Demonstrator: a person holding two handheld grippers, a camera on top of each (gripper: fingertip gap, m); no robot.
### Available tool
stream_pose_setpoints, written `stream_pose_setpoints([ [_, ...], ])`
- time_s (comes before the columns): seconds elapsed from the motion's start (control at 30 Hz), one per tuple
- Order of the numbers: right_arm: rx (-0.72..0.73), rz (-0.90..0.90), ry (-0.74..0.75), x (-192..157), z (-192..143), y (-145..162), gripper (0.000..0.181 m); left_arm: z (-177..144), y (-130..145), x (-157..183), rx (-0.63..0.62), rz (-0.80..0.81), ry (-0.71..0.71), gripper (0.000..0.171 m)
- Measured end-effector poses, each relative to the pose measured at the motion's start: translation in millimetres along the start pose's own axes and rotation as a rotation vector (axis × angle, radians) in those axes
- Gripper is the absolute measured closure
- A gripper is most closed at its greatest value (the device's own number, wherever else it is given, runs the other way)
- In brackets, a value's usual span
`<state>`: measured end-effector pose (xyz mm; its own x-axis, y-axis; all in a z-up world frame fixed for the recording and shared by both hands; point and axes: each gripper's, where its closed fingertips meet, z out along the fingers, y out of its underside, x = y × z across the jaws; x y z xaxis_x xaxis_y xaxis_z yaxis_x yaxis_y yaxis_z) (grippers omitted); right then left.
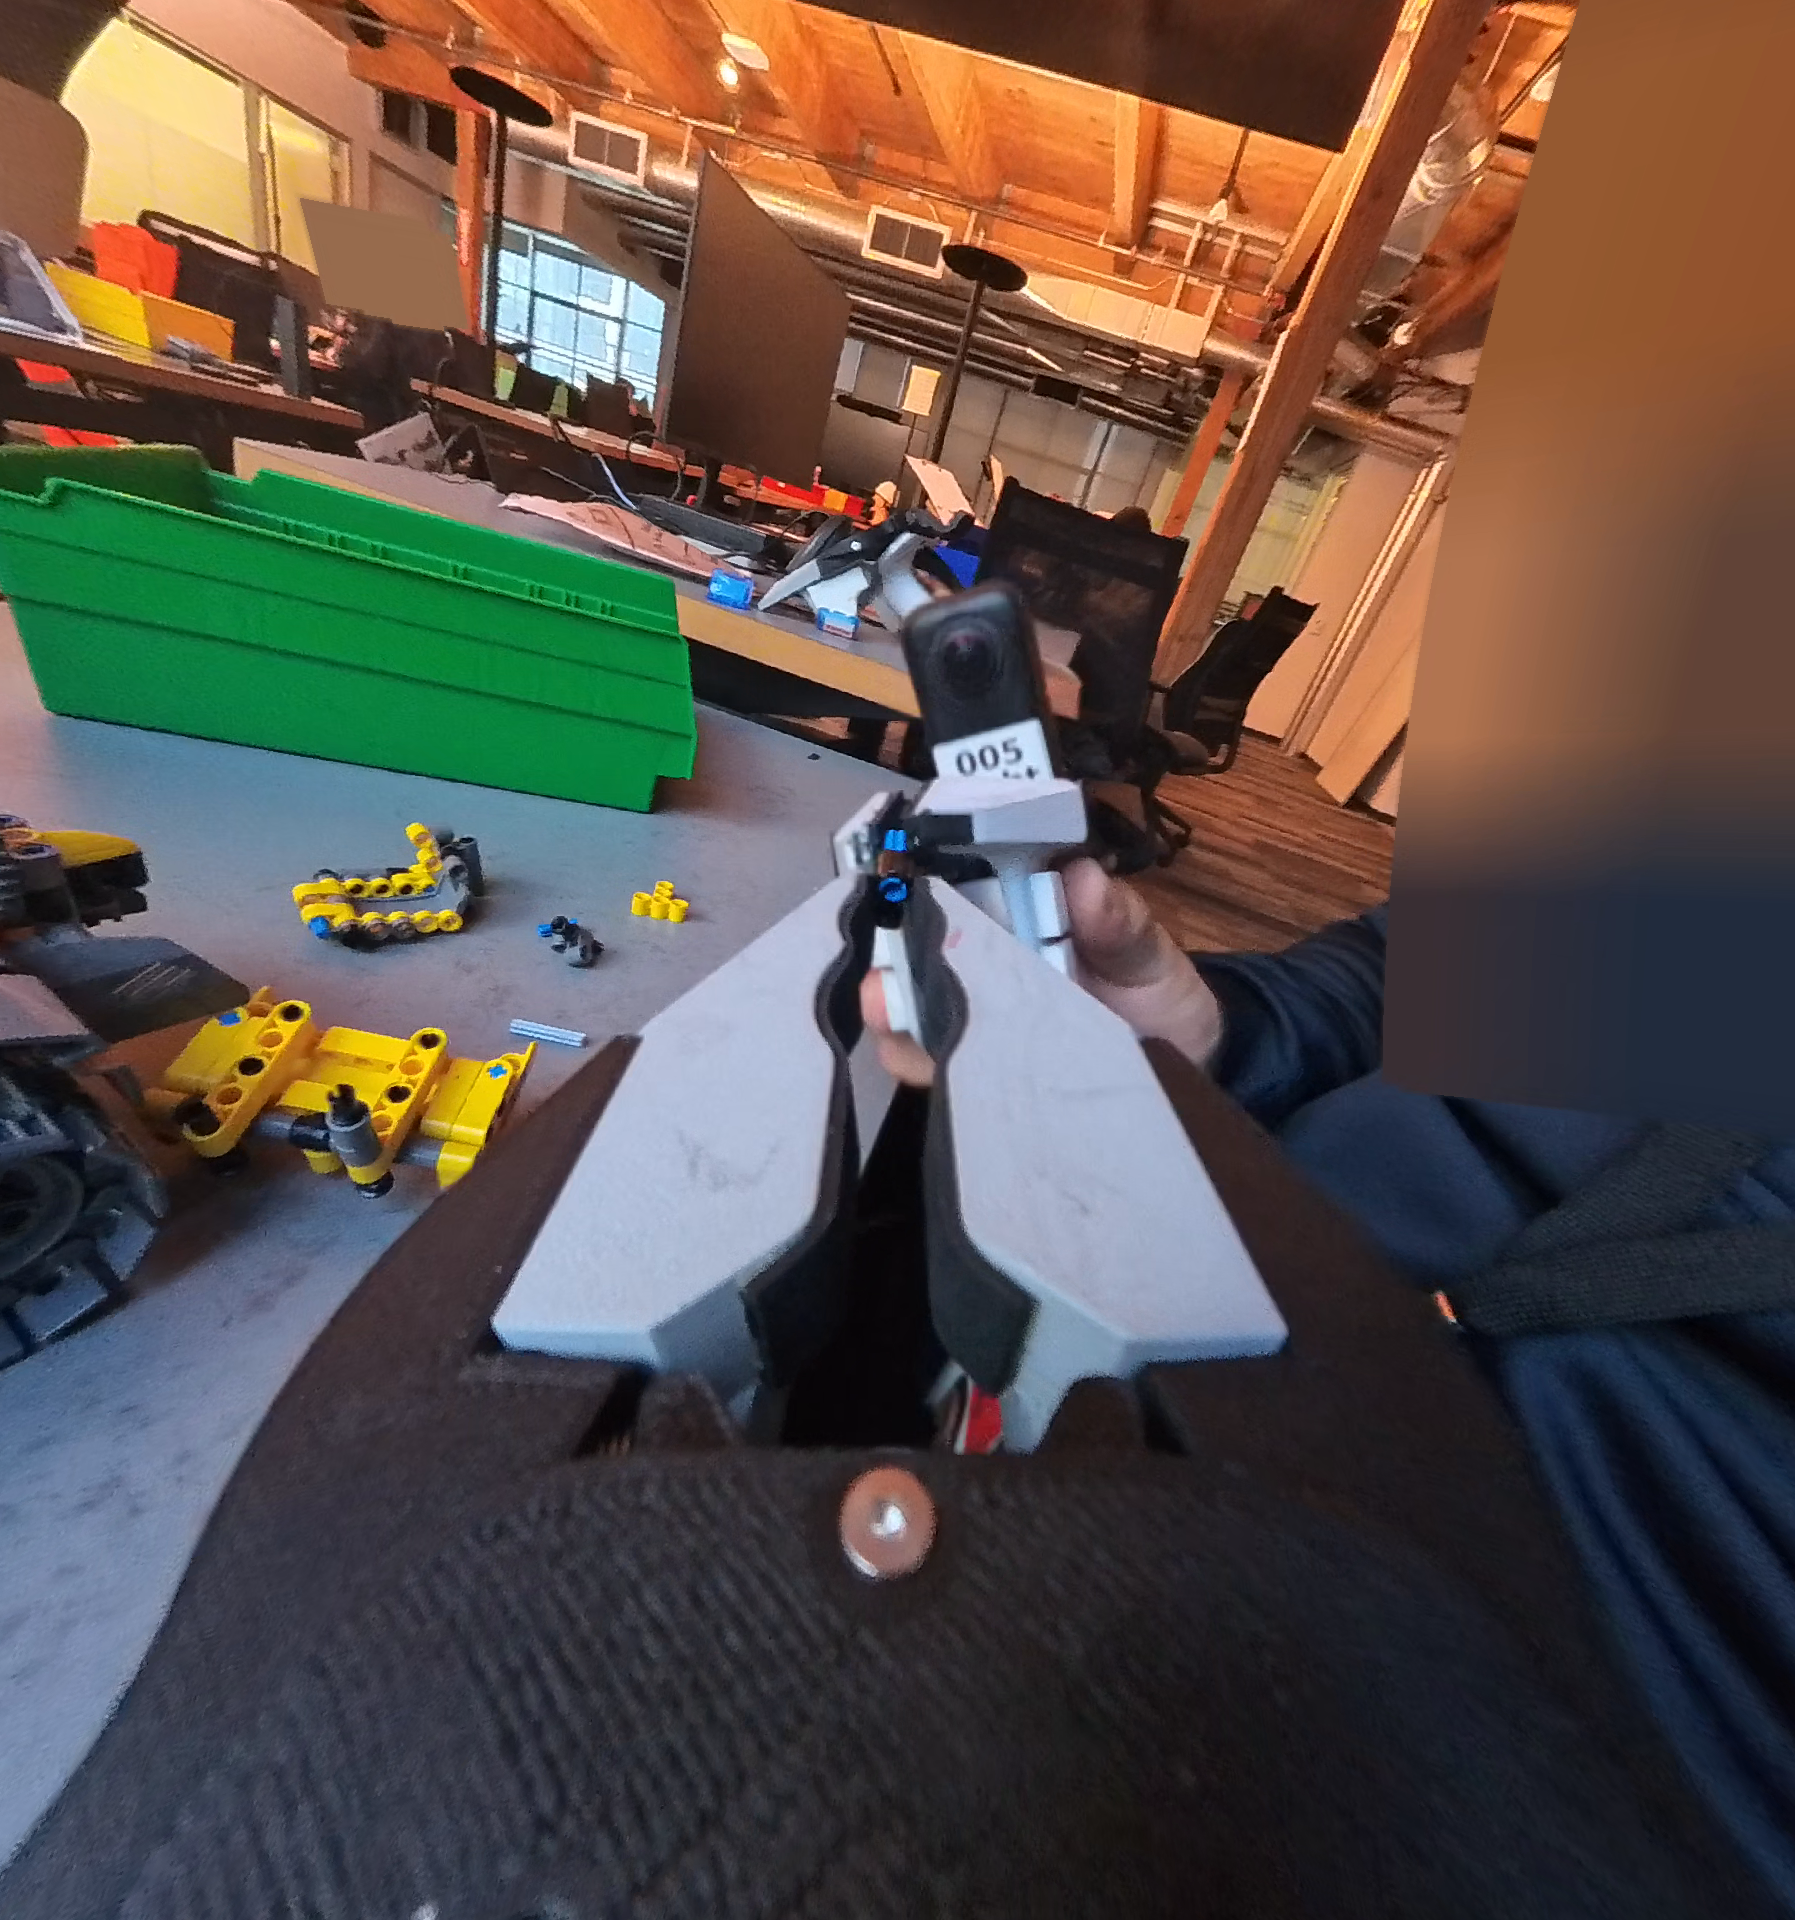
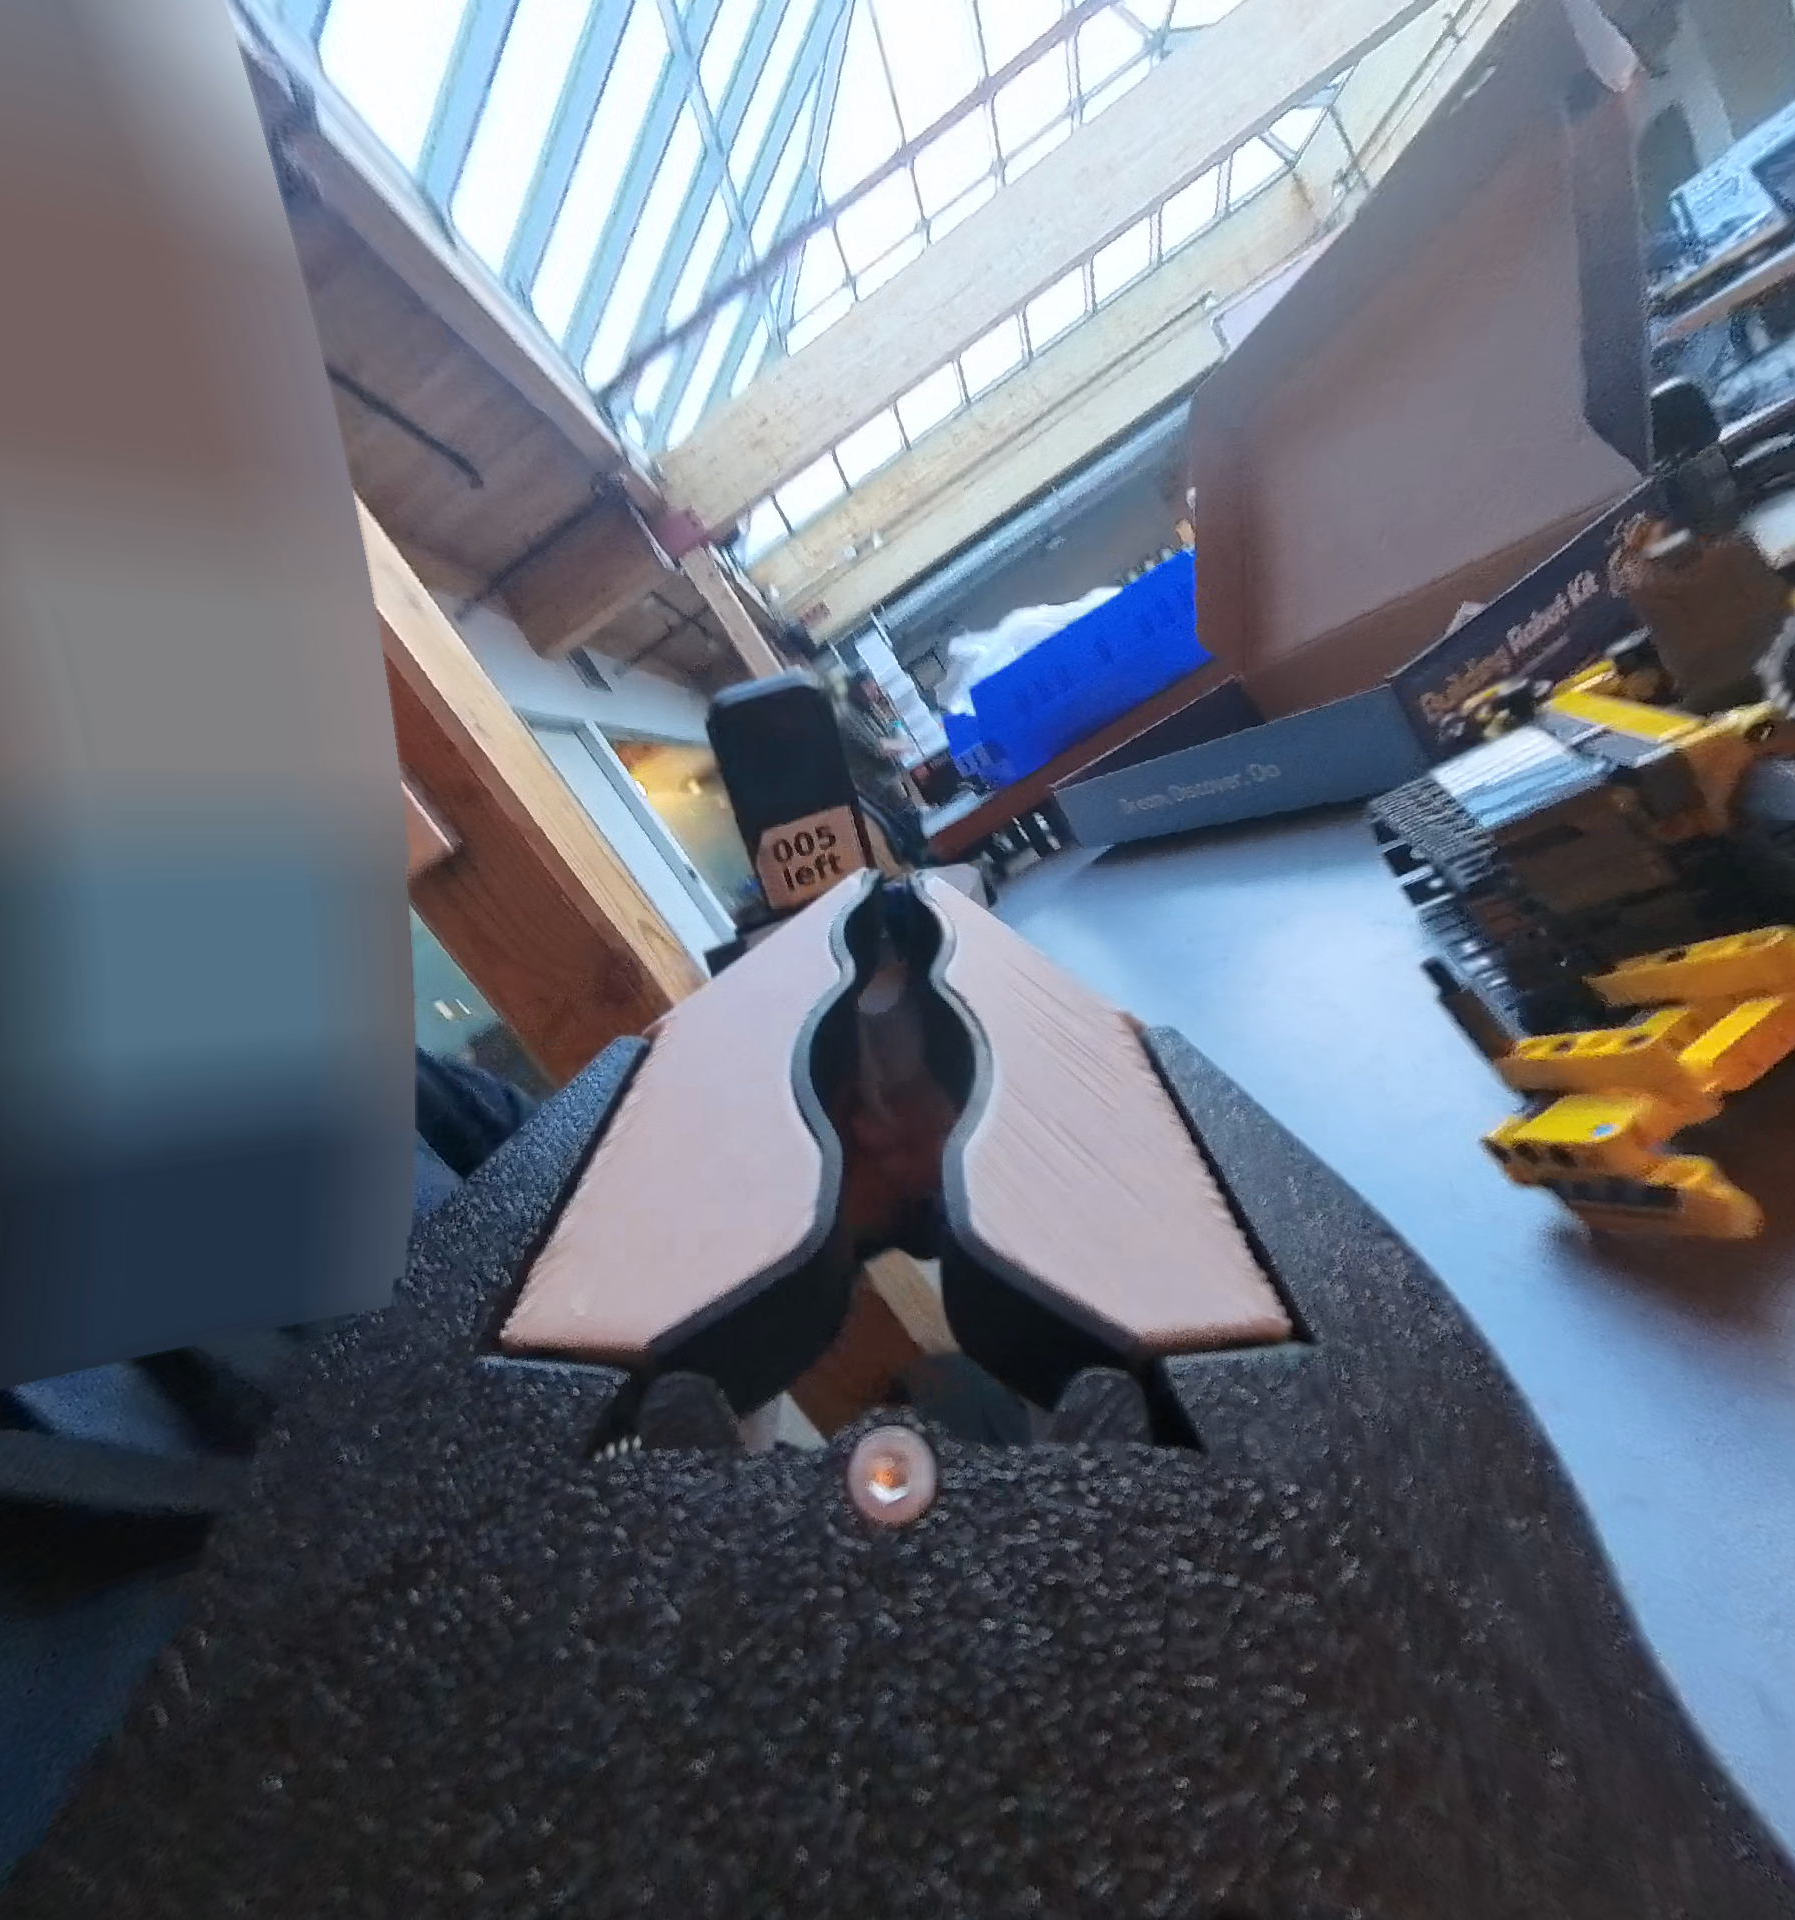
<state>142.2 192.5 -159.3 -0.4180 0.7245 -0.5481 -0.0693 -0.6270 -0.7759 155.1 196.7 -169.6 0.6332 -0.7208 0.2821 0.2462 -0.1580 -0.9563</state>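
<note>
While they meet tip to tip off the counter (image 1: 727, 790), our left claw (image 1: 888, 883) and right claw (image 2: 888, 896) look pinched shut on a tiny blue-black peg (image 1: 893, 886) at 12 o'clock. We'd guess light, stiff, slippery, so grip mid-body.

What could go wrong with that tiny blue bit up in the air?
1. The tiny blue-and-black plastic toy piece seems pinched only at the very tips of the left hand-held gripper, near the edge of the grey table. It might slip and drop off.
2. The right hand-held gripper sits tip to tip with it, so a bump could knock the piece loose.
3. The small yellow plastic connector cluster lies loose nearby and could get scattered.
</note>
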Motion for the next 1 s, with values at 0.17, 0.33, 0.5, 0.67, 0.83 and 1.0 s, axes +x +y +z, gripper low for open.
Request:
stream_pose_setpoints([
  [0.17, -0.395, -0.456, 0.113, 7.8, -14.8, -0.6, 0.169, -0.6, 25.2, -11.8, -0.190, 0.040, -0.048, 0.167],
  [0.33, -0.820, -0.862, 0.271, 32.8, -30.7, 21.6, 0.169, 1.9, 44.0, -21.4, -0.329, 0.112, -0.121, 0.167],
  [0.5, -0.969, -1.119, 0.290, 48.8, -34.4, 41.9, 0.181, 2.8, 63.2, -27.1, -0.409, 0.057, -0.151, 0.167],
  [0.67, -1.052, -1.163, 0.288, 54.8, -40.8, 49.0, 0.172, 2.3, 60.2, -28.5, -0.397, 0.054, -0.150, 0.167],
  [0.83, -1.041, -1.199, 0.284, 53.1, -36.6, 44.6, 0.173, 6.4, 64.3, -25.7, -0.403, 0.047, -0.137, 0.167],
  [1.0, -1.054, -1.268, 0.260, 51.8, -35.5, 45.4, 0.179, 6.5, 64.7, -24.5, -0.396, 0.018, -0.123, 0.167],
])
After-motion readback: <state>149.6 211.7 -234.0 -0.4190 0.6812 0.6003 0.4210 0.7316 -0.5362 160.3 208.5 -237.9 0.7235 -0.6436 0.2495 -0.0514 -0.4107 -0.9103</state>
